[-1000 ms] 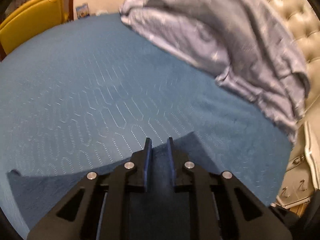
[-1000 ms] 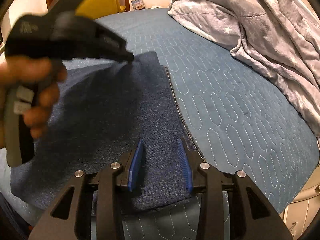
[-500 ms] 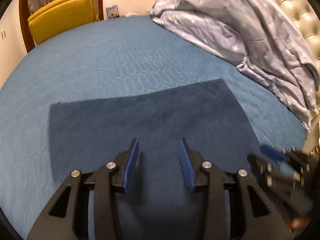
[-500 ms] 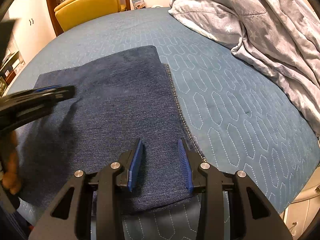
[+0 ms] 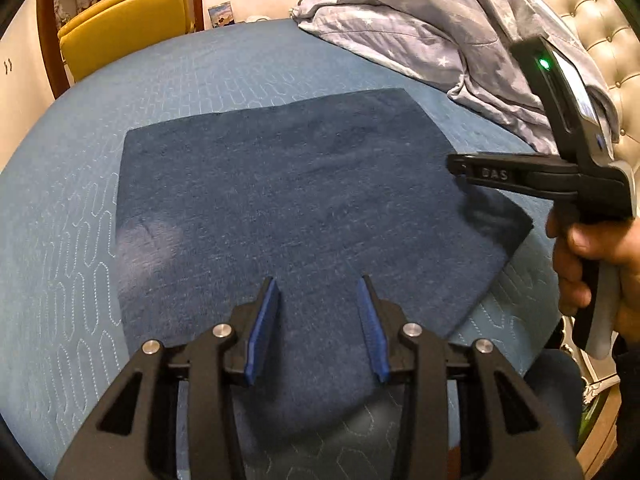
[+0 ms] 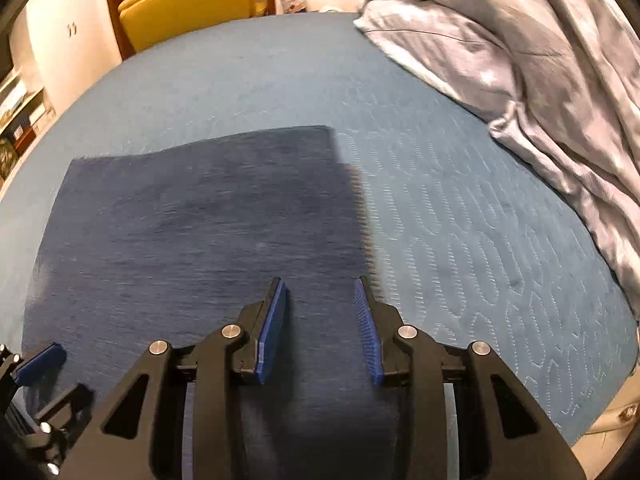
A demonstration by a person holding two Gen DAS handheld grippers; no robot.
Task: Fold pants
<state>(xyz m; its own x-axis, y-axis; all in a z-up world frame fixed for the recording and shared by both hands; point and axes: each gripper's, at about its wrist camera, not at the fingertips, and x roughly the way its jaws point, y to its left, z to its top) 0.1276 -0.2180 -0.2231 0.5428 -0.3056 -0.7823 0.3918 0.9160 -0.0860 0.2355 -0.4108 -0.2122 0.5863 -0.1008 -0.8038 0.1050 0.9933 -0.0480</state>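
The dark blue denim pants (image 5: 300, 184) lie folded into a flat rectangle on the blue quilted bed cover (image 5: 200, 76). My left gripper (image 5: 319, 286) hovers open over their near edge, its blue pads apart and gripping nothing. In the right wrist view the pants (image 6: 200, 220) fill the left half. My right gripper (image 6: 319, 286) is open above their near right corner, with the cloth's right edge running under it. The left wrist view shows the right gripper (image 5: 454, 167) from the side over the pants' right edge, held by a hand (image 5: 592, 256). One pad of the left gripper (image 6: 40, 360) shows at lower left.
A crumpled grey star-printed duvet (image 5: 420, 28) is heaped on the bed's far right, below a tufted cream headboard (image 5: 580, 12). A yellow chair (image 5: 124, 20) stands past the far edge. Bare quilt (image 6: 460, 220) lies right of the pants.
My left gripper let go of the pants' far corner, opened and drew back to the near edge. The cloth now lies flat. My right gripper shifted back slightly.
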